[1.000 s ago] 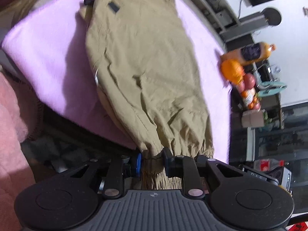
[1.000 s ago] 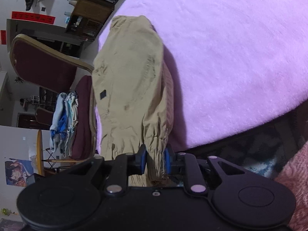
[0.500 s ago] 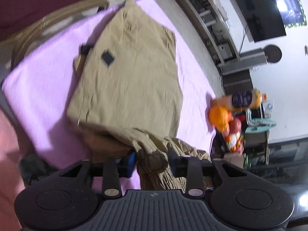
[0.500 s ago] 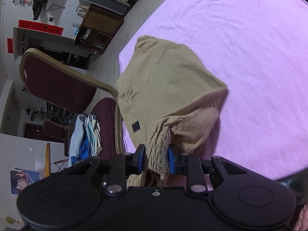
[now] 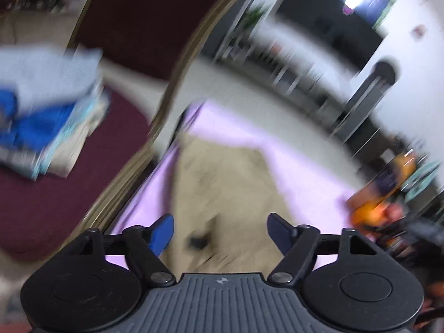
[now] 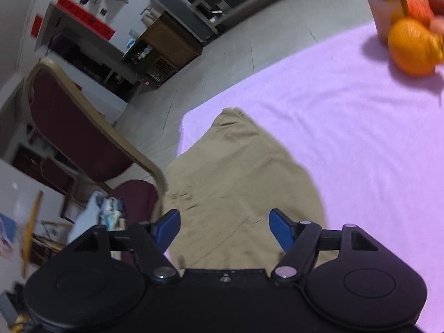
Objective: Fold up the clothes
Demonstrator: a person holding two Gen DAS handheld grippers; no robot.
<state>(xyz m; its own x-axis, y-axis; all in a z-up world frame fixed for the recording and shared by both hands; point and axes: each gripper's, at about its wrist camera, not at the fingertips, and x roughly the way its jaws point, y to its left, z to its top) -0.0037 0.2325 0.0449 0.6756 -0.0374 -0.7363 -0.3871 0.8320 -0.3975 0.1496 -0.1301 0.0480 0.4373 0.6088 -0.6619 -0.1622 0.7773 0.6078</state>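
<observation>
both claws let go above the folded trousers

the left claw (image 5: 219, 231) is spread wide and grips nothing; its blue fingers (image 5: 162, 230) stand either side of the tan trousers (image 5: 222, 183) below. the right claw (image 6: 223, 229) is likewise released, empty, over the same trousers (image 6: 236, 188). the trousers lie as a short, compact, doubled-over shape on the pink cloth (image 6: 347, 127) covering the tabletop, at its corner nearest the maroon chair (image 6: 72, 127).

judged from this, one fold lies laid down. whether another fold is wanted or this piece is finished the pictures do not settle: the bundle fits both a half-way fold and a final one. any next grip would need a clean hold on an edge without dragging the layers apart.

beyond the trousers, away from the chair, sit an orange (image 6: 410, 47) and a bottle (image 6: 380, 5) at the cloth's far side. a stack of clothes (image 5: 47, 111) rests on the chair seat. the left view is heavily blurred; the dark patch on the trousers there cannot be made out, and the trousers' near edge is hidden behind both claw bodies.
</observation>
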